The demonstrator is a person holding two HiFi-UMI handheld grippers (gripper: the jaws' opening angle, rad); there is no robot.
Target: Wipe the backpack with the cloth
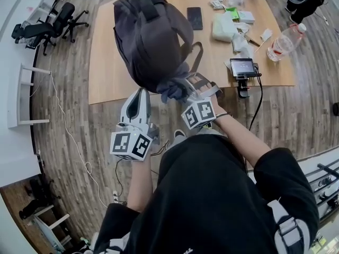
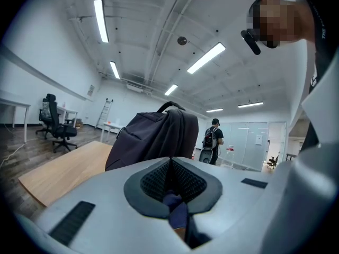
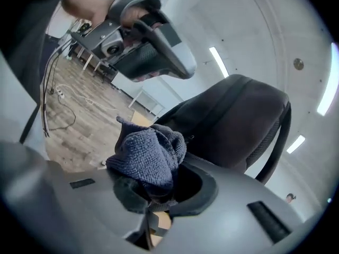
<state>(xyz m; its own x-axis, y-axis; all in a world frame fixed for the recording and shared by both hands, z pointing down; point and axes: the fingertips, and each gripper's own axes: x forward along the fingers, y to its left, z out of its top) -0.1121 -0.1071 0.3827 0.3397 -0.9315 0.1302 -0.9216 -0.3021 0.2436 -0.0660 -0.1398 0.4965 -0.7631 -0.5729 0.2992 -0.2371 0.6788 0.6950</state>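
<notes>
Pressure first: with right claw [image 3: 156, 192] clamped on the crumpled blue-grey microfibre cloth [image 3: 148, 155], press flat along the low side of the dark grey fabric backpack [image 1: 151, 36] standing on the wooden desk [image 1: 108, 78]. Hold steady with left claw [image 2: 170, 181], pinched shut on a dark fabric strip [image 2: 178, 214], probably a strap.

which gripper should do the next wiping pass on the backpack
Right. The right gripper is shut on the cloth, close to the backpack; the left gripper is shut, holding no such wad.
</notes>
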